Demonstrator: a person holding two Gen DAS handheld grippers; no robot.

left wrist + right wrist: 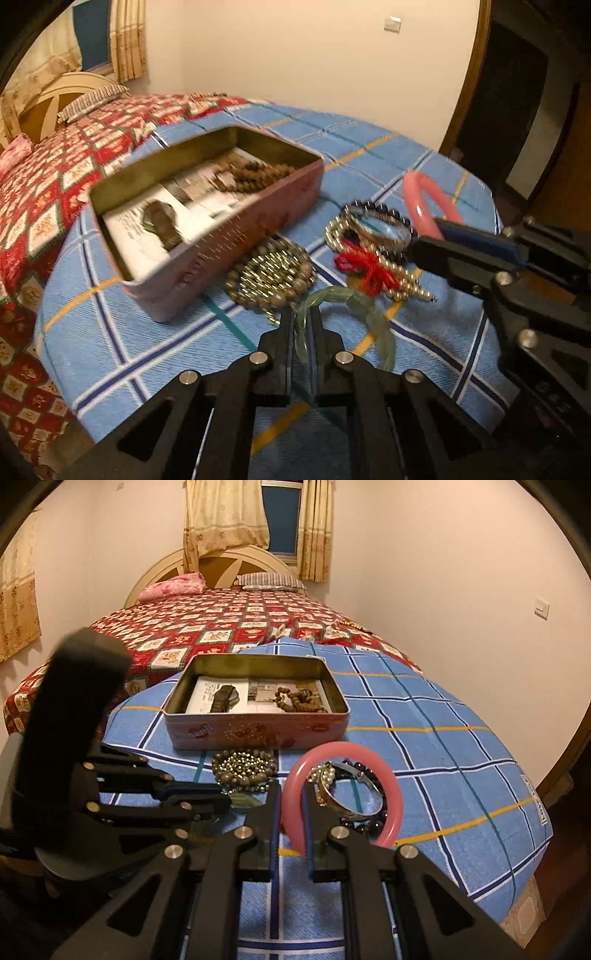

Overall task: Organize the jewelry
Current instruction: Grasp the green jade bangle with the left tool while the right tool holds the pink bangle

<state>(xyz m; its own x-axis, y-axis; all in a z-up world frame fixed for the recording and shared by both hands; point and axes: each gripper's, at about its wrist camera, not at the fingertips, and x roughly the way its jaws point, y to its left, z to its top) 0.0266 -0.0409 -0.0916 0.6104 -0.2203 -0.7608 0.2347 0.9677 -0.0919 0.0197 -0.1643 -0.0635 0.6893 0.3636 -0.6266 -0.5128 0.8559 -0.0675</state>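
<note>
An open pink tin (236,236) (258,731) sits on a blue checked cloth (110,332) (424,720); a brown bead string (258,173) (299,699) and papers lie inside. My left gripper (300,314) is shut on a pale green bangle (354,306), held just in front of the tin. My right gripper (291,790) (424,236) is shut on a pink bangle (388,779) (417,199). On the cloth lie a beaded bracelet pile (273,273) (245,768), a silver bangle (354,794), dark beads (384,214) and a chain with red thread (369,266).
The cloth lies on a bed with a red patterned quilt (221,624) (55,177), pillows (269,579) and a headboard at the far end. A wall is at the right, with a dark doorway (517,110) beyond the bed corner.
</note>
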